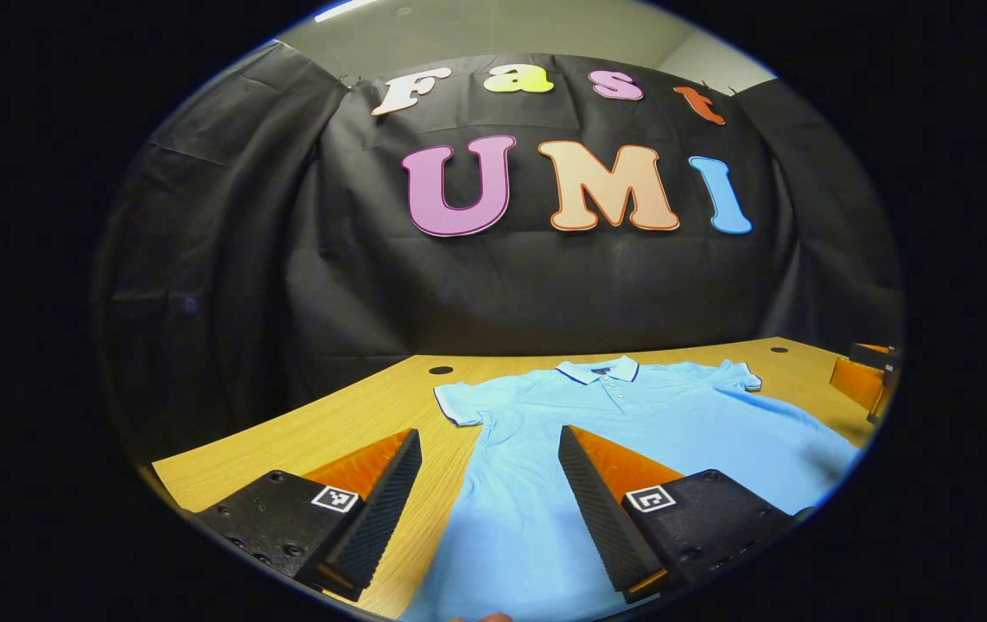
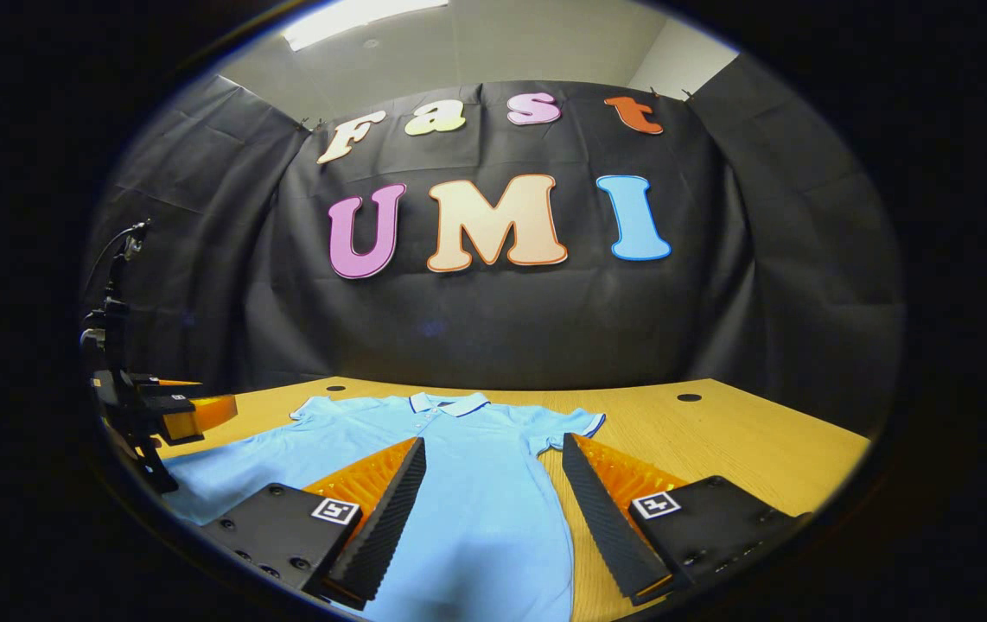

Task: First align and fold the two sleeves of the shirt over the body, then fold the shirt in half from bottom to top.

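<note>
Both sleeves lie unfolded: the shirt [image 1: 632,432] lies flat on the counter [image 1: 355,415], collar away, left gripper [image 1: 489,492] nearer one sleeve [image 1: 459,402], right gripper [image 2: 493,501] the other [image 2: 567,425] (jaws wide, empty).

Both views low over the table [image 1: 303,432], facing the wall (shared shirt [image 1: 632,423]).
</note>
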`<state>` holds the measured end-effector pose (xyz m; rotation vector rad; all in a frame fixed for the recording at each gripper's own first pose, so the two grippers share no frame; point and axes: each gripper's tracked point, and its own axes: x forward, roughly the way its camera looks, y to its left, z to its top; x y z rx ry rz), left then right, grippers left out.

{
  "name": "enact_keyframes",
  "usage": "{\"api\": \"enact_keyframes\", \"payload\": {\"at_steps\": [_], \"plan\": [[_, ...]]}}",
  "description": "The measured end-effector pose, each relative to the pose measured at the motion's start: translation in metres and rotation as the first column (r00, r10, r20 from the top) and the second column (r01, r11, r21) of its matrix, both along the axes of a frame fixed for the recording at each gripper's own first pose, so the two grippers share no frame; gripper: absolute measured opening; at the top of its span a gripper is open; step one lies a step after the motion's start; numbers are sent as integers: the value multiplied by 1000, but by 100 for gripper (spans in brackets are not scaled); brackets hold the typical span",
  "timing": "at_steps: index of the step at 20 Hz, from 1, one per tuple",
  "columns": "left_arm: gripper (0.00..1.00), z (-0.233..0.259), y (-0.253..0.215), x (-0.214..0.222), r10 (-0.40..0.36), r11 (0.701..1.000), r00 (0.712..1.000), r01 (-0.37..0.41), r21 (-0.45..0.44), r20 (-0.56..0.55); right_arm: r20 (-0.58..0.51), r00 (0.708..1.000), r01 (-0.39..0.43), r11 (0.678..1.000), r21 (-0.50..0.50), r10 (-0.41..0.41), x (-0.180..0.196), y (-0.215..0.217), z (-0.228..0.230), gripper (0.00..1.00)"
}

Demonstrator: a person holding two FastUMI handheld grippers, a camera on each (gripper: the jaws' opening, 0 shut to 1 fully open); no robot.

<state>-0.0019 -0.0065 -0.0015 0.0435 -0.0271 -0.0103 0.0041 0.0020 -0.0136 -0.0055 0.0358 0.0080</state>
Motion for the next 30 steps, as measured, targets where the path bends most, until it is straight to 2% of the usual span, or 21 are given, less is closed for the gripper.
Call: {"api": "enact_keyframes", "payload": {"at_steps": [5,14,16,19,22,25,28,29,30], "plan": [[95,-2,1,0,9,1000,1000,-9,11,-8,-39,999,6,1000,15,-5,4,-2,-9,98],[95,-1,1,0,11,1000,1000,-11,10,9,-27,1000,3,1000,19,-2,4,-3,-4,99],[95,-1,1,0,11,1000,1000,-11,11,9,-28,999,-22,1000,22,23,4,3,-5,98],[95,0,1,1,15,1000,1000,-15,4,11,-109,993,-46,996,72,53,11,-2,-18,98],[95,0,2,1,20,1000,1000,-20,-2,15,-183,982,-21,989,147,48,32,-23,-11,98],[95,0,2,1,21,1000,1000,-21,-3,16,-245,969,14,990,143,21,54,-48,0,95],[95,0,2,1,21,1000,1000,-21,-4,17,-300,954,43,991,125,-4,79,-67,8,98],[95,0,2,1,22,1000,1000,-21,-5,17,-312,950,52,993,107,-16,88,-72,12,94],[95,-1,2,1,21,1000,1000,-21,-4,17,-318,948,59,995,85,-29,99,-77,16,98]]}}
